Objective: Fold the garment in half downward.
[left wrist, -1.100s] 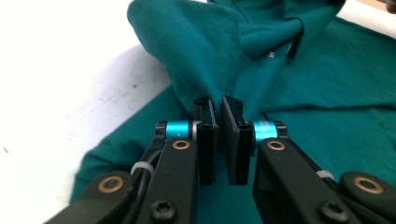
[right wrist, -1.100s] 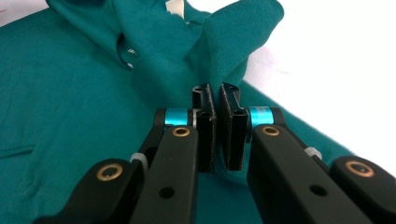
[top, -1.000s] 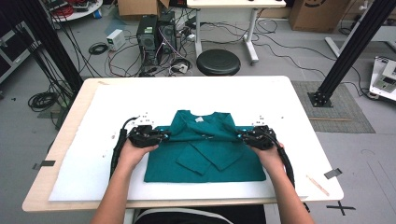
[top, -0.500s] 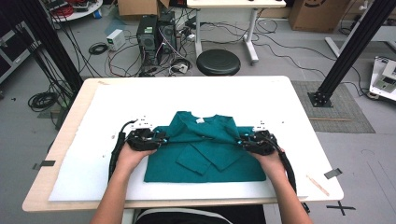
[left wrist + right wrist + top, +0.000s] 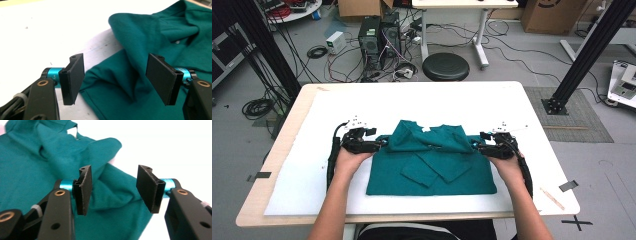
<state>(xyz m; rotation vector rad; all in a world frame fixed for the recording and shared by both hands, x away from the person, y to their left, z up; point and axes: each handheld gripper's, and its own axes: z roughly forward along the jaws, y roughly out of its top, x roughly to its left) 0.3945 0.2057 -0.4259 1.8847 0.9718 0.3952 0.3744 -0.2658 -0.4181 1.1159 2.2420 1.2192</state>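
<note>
A dark green shirt [image 5: 432,160] lies partly folded on the white-covered table [image 5: 422,102], sleeves crossed over its front. My left gripper [image 5: 382,144] sits at the shirt's left shoulder fold and my right gripper [image 5: 473,146] at the right one. Both have just been opening. In the left gripper view the left gripper [image 5: 115,77] has wide-apart jaws with a loose ridge of green shirt [image 5: 150,32] between them, untouched by the pads. In the right gripper view the right gripper [image 5: 113,190] stands open over a fold of the green shirt [image 5: 37,157], which rests on the table.
The table's wooden edge [image 5: 267,165] runs along the left and near sides. On the floor beyond stand a black stool [image 5: 445,66], computer cases [image 5: 379,35] with tangled cables, and a black frame post [image 5: 584,55] at the right. Tape marks [image 5: 568,186] lie near the right corner.
Both grippers have opened and let go of the shirt's shoulder folds, which now lie slack on the table. The hands have stayed in place.
</note>
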